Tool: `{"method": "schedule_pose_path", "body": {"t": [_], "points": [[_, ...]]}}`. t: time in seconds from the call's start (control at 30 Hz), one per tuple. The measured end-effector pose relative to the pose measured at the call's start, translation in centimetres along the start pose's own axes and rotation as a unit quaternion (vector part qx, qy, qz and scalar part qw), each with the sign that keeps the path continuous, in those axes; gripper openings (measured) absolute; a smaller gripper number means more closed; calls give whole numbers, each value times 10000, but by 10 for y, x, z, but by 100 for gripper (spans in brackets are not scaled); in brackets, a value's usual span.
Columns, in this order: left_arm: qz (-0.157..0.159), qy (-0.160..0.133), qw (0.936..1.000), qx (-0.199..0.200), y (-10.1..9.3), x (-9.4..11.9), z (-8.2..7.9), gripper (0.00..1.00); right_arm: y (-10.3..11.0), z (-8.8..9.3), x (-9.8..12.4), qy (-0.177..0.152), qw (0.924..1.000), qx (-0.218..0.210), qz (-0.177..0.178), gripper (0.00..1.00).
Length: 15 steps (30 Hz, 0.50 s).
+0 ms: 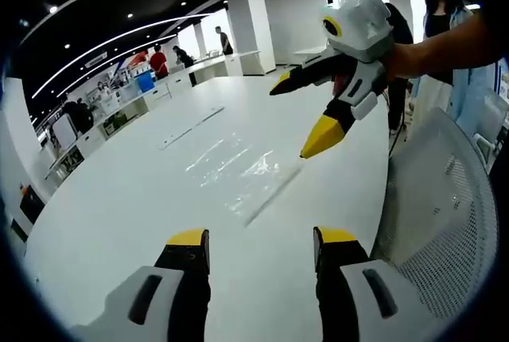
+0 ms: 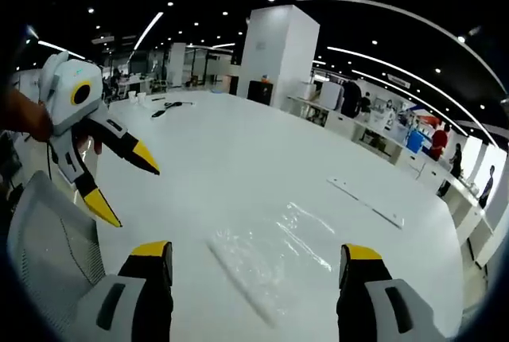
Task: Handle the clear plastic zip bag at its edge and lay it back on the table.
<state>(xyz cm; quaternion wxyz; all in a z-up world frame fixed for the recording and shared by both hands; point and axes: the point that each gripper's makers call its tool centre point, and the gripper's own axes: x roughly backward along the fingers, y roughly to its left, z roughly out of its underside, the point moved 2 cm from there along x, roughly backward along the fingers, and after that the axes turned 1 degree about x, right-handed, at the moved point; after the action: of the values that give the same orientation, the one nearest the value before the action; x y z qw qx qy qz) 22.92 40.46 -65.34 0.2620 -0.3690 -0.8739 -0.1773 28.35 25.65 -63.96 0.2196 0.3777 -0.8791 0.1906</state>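
Yellow-tipped fingers of the left gripper [image 1: 258, 250] and right gripper [image 2: 258, 258] were spread wide, both held above the white surface [image 1: 119, 199] — holding nothing. Clear plastic zip bag [image 2: 270, 250] lay flat, crinkled and glossy, between and ahead of them.

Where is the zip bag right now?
The clear zip bag lies flat on the white table, ahead of the open left tongs and below the raised right tongs. In the right gripper view it sits between that view's own tips.
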Motion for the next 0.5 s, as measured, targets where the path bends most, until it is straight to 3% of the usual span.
{"method": "schedule_pose_path", "body": {"t": [0.5], "points": [[-256,-43,9994,211,7,2,0,77,-5,24,24,9,9984,-542,127,100]]}}
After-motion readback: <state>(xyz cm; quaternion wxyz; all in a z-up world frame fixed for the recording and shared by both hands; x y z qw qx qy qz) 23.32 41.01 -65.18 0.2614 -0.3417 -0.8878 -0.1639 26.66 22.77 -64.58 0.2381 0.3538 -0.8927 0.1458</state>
